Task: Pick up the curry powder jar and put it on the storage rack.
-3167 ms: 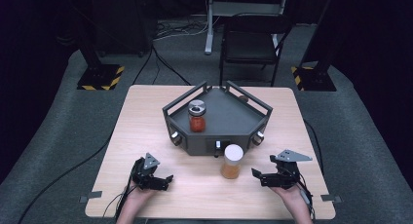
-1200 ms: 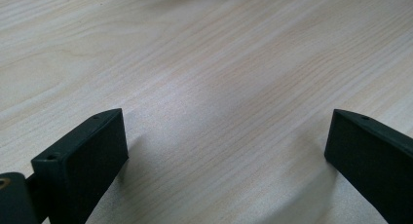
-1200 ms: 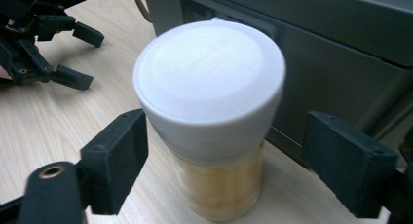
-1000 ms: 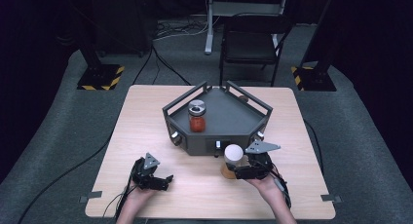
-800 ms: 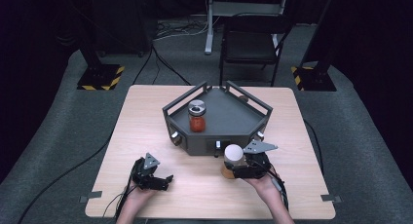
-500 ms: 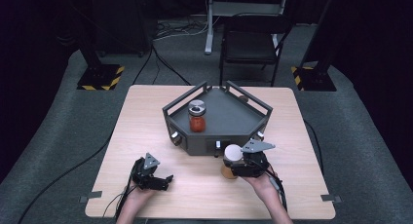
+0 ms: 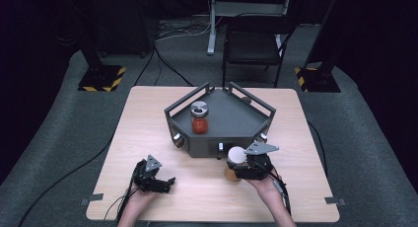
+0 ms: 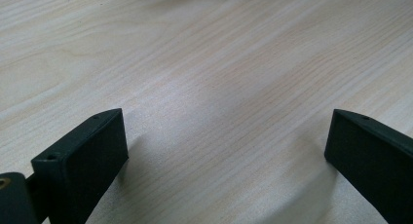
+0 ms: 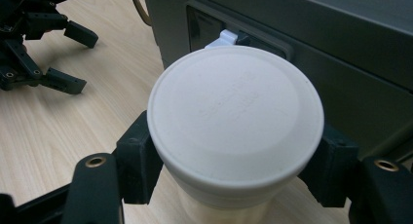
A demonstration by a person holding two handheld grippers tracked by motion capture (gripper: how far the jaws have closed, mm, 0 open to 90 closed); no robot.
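A jar with a white lid [image 7: 236, 154] and amber contents stands on the wooden table [image 7: 148, 123], just in front of a dark grey tray [image 7: 231, 119]. My right gripper [image 7: 234, 170] is shut on this jar below the lid. In the right gripper view the two black jaws press on both sides of the jar [image 9: 235, 117]. A second jar [image 7: 199, 118], red inside with a grey lid, stands upright on the tray. My left gripper [image 7: 166, 184] rests low at the table's front left. It is open, with bare wood between its jaws [image 8: 224, 136].
The tray's front wall [image 9: 272, 34] rises right behind the held jar, with a small white switch [image 9: 225, 38] on it. A black chair [image 7: 254, 44] stands beyond the table. Stands with striped bases [image 7: 101, 78] and cables lie on the floor.
My right gripper has moved left from the table's front right to the white-lidded jar and shut around it. The left gripper has stayed put.
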